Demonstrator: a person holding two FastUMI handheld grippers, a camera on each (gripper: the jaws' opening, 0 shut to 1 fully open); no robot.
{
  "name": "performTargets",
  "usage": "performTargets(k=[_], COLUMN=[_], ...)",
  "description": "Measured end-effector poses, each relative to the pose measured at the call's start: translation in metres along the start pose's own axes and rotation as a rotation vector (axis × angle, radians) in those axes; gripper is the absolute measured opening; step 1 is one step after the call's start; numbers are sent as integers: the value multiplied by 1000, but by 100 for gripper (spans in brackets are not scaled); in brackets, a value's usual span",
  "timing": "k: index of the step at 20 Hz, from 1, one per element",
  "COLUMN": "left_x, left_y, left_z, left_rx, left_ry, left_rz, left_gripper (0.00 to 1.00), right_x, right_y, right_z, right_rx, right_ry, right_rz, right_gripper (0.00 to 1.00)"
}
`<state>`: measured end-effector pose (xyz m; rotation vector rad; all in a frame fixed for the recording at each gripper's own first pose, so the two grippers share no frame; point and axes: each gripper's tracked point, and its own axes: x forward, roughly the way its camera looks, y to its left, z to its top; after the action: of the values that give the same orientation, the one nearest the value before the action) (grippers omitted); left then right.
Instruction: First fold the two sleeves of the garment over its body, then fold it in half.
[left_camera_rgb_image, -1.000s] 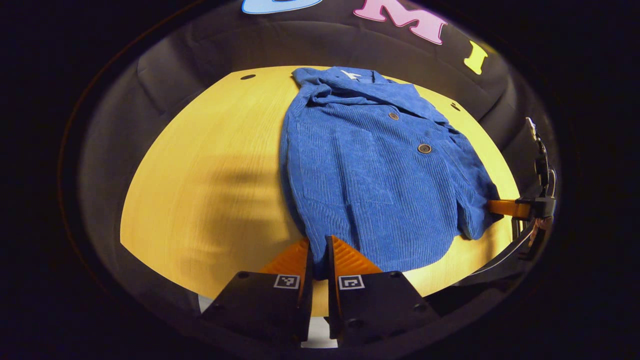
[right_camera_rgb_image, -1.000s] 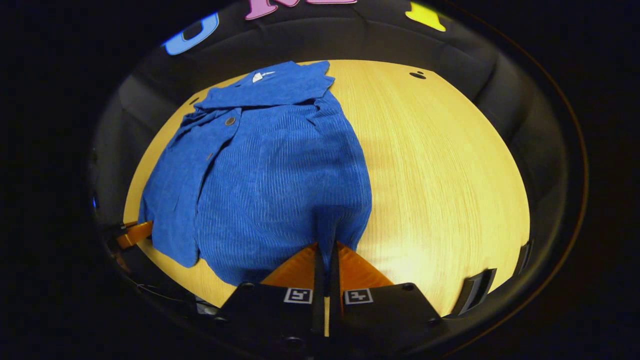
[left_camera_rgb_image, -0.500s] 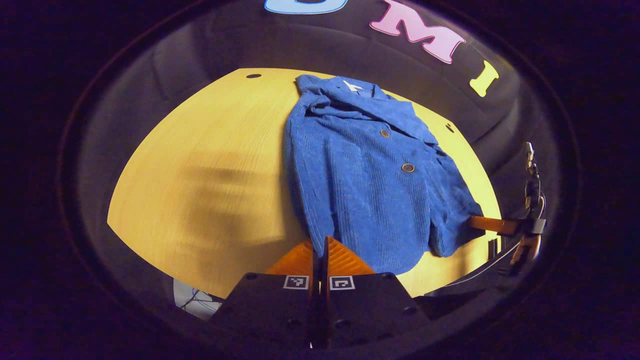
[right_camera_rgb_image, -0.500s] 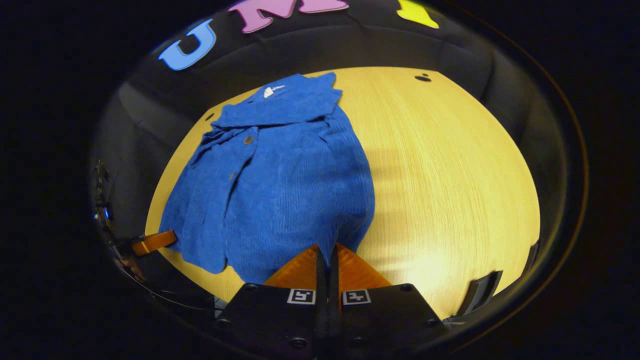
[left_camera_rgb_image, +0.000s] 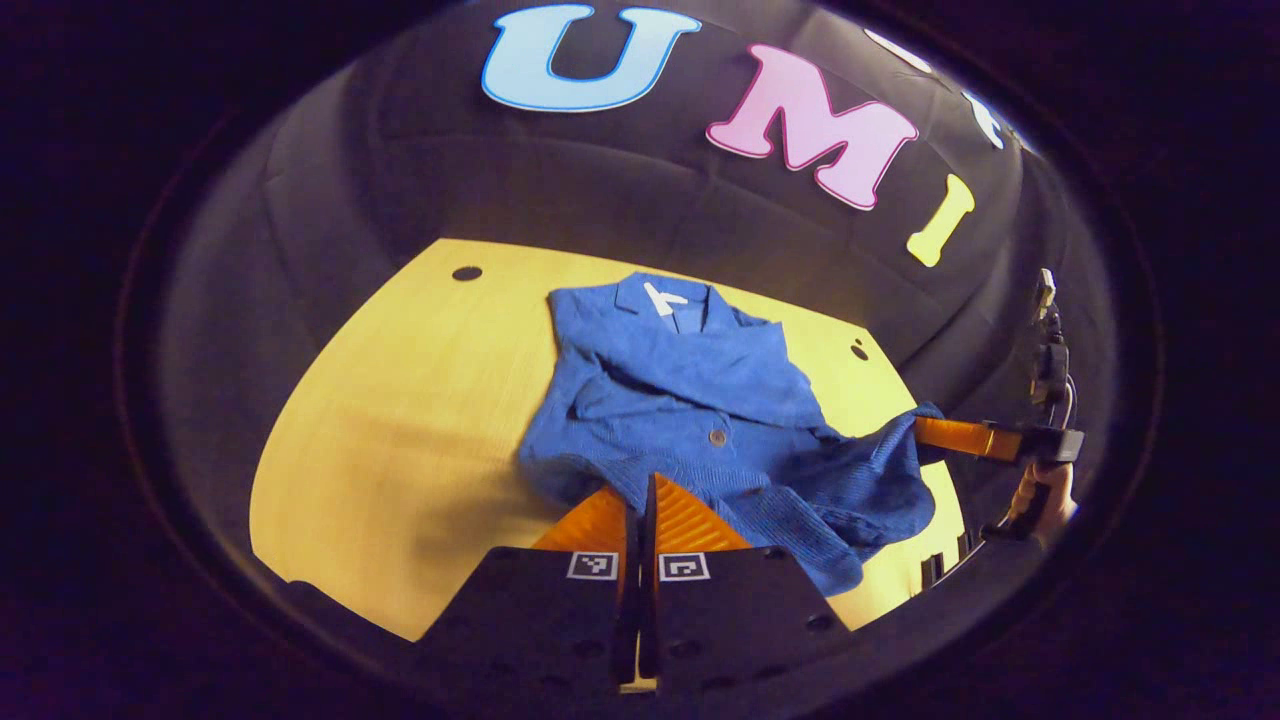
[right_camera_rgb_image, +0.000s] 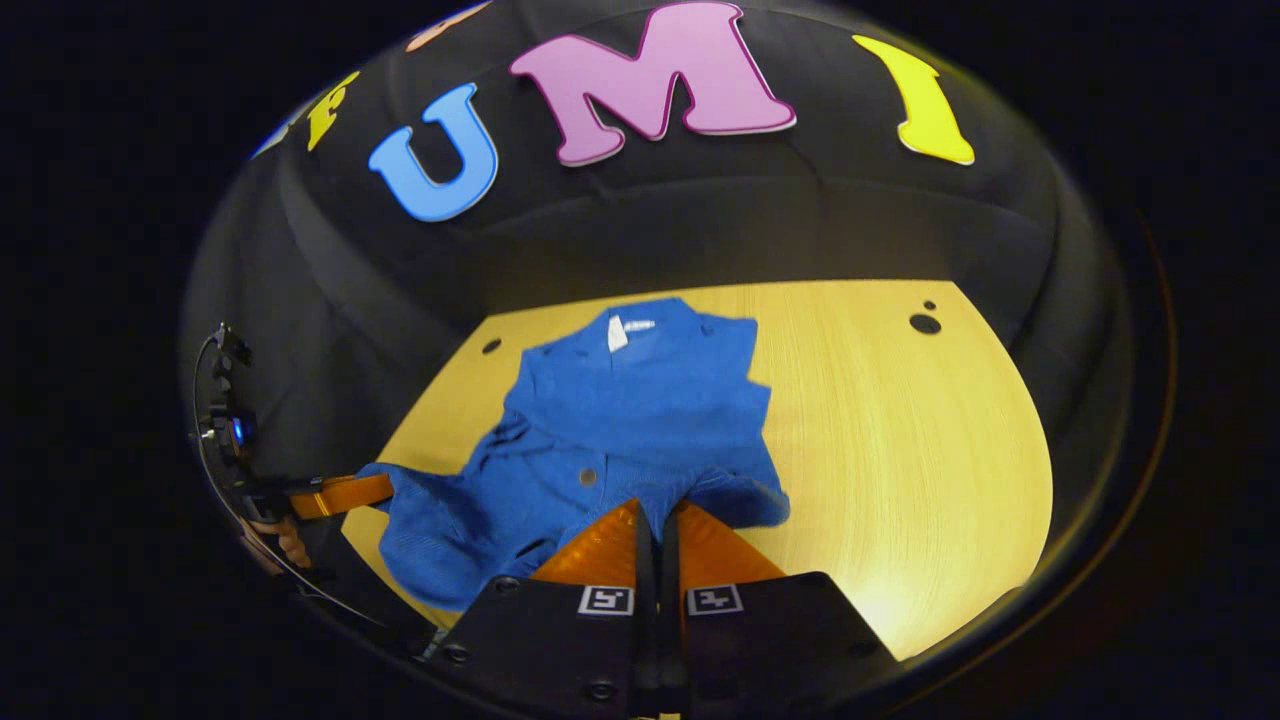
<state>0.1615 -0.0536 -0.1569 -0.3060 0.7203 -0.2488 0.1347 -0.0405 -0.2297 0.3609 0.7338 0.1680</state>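
Note:
A blue corduroy jacket (left_camera_rgb_image: 690, 390) lies on the yellow wooden table (left_camera_rgb_image: 400, 420), collar at the far side, sleeves folded over its body. My left gripper (left_camera_rgb_image: 640, 482) is shut on one corner of the bottom hem, which is lifted off the table. In the left gripper view the right gripper (left_camera_rgb_image: 925, 432) pinches the other hem corner at the right. In the right gripper view the jacket (right_camera_rgb_image: 640, 400) bunches toward my right gripper (right_camera_rgb_image: 660, 506), which is shut on the hem. The left gripper (right_camera_rgb_image: 385, 485) holds the far corner at the left there.
The table (right_camera_rgb_image: 900, 420) has small dark holes (right_camera_rgb_image: 924, 323) near its far corners. Black cloth walls close in the back and sides. A hand (left_camera_rgb_image: 1045, 495) holds the right gripper at the table's right edge.
Both grippers, still shut on the hem corners, have risen and moved toward the collar. The jacket's lower half has come up off the table and now sags between them.

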Motion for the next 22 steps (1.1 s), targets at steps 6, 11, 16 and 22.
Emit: performTargets(k=[6, 11, 16, 22], left_x=[67, 168, 284, 289], left_y=[26, 52, 93, 91], left_z=[134, 204, 229, 208], left_rx=[32, 56, 35, 60], left_ry=[-126, -186, -257, -234], left_rz=[24, 45, 122, 176], left_gripper=[0, 0, 0, 87], right_x=[79, 177, 280, 270], right_y=[-12, -40, -101, -122], right_z=[114, 165, 138, 142], right_rx=[-61, -129, -91, -178], right_ry=[-112, -167, -90, -152], right_rz=[-9, -63, -196, -306], right_gripper=[5, 5, 6, 60])
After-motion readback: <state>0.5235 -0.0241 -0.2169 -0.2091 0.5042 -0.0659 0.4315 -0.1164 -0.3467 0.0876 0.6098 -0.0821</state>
